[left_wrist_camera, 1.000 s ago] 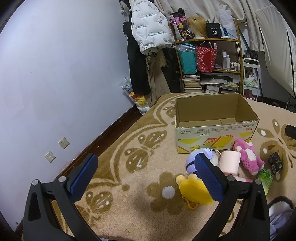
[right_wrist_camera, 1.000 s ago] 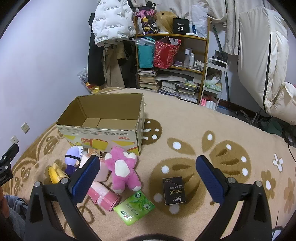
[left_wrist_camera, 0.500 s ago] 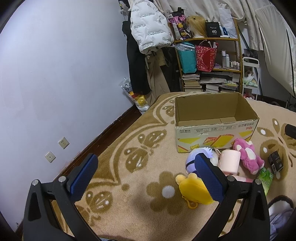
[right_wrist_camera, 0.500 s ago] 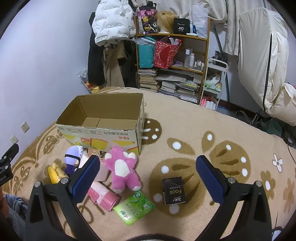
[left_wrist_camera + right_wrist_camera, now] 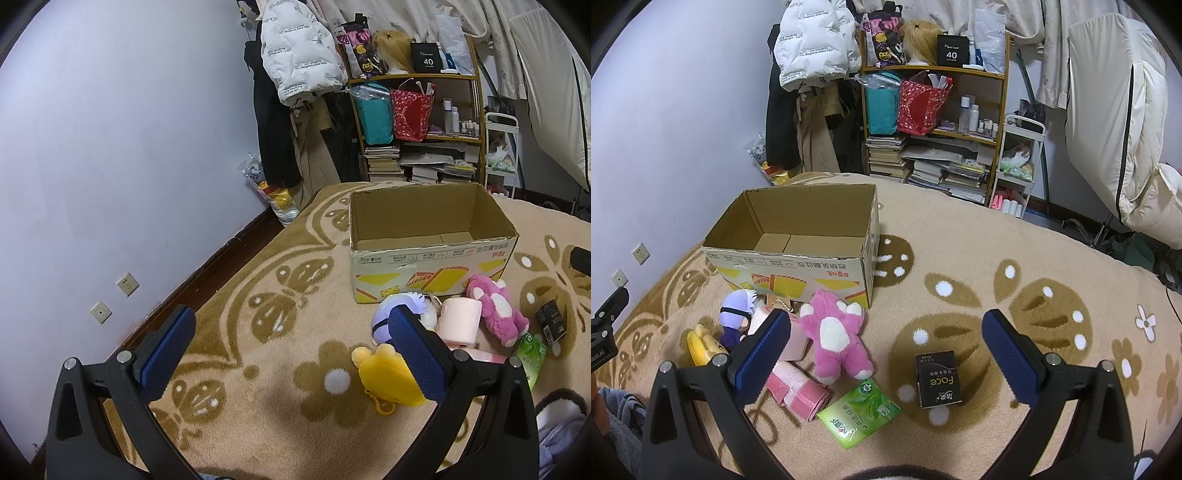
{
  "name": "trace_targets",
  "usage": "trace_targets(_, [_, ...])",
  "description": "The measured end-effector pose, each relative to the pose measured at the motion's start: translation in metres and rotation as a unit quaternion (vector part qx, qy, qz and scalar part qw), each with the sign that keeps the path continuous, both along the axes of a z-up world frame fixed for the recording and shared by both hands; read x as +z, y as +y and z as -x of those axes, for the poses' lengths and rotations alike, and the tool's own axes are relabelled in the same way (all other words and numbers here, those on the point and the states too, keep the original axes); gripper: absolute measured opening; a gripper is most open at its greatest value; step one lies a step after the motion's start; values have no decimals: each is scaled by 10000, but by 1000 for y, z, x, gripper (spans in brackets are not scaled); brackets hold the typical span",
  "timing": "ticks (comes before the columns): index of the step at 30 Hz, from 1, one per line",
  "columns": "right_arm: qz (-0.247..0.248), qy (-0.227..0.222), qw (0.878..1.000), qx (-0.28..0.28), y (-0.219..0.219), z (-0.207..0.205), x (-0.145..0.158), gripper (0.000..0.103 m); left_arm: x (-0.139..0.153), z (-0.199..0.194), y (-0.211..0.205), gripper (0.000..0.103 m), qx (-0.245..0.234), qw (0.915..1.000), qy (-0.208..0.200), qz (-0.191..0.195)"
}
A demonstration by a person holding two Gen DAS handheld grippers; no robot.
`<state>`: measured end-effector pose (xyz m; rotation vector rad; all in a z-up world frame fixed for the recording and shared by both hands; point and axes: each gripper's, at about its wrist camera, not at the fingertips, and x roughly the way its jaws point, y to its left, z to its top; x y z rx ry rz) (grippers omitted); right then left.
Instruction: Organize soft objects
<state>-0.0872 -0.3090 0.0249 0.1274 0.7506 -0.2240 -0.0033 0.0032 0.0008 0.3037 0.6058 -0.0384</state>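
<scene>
Two hand-held grippers hover over a patterned beige carpet, both empty, with nothing yet moved into the open cardboard box at the far left of the scene. The left hand-held gripper hangs with its blue pads spread wide above bare carpet, left of the pile. The right hand-held gripper is likewise wide open, held above the near edge of the clutter.

Reading left to right in the right wrist view, the soft things lie in a loose heap just in front of the box: a yellow plush keychain, a purple-and-white plush doll touching the box's printed front, a pale pink roll partly hidden behind the right gripper's left finger, a pink-and-white plush animal lying on its back, and a roll of pink bags nearest the camera. Just right of these sit a green tissue packet and, a little apart, a black packet marked "Face".

The sorting appears to be at its start, with the box seemingly empty. The likely next move is a reach down to one plush. The pink animal lies closest to the right gripper's span, and its jaws would need to close around the toy's body and lift it clear of the box's near wall. A plush should compress under the pads, so a grip across the middle seems safest.
</scene>
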Motion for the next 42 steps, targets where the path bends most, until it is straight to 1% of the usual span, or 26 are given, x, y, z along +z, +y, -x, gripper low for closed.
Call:
trace_targets(26, [-10,16,10000,-10,1,-1,1,103,-1,0,1,103,11,10000,-3,-10])
trace_targets(31, [-110,30,9999,-89,-5,-2,-2,103,-3,-4,-1,103,-16,10000,89,16])
trace_targets(35, [-238,66,9996,-147,-11,-8,-6,103,-5,-11,-1,103,-4,9998,174,114])
trace_targets(42, [-279,254,9993,47,-8,-29,-15,103,-14,-30,-2,103,49,9988,416,254])
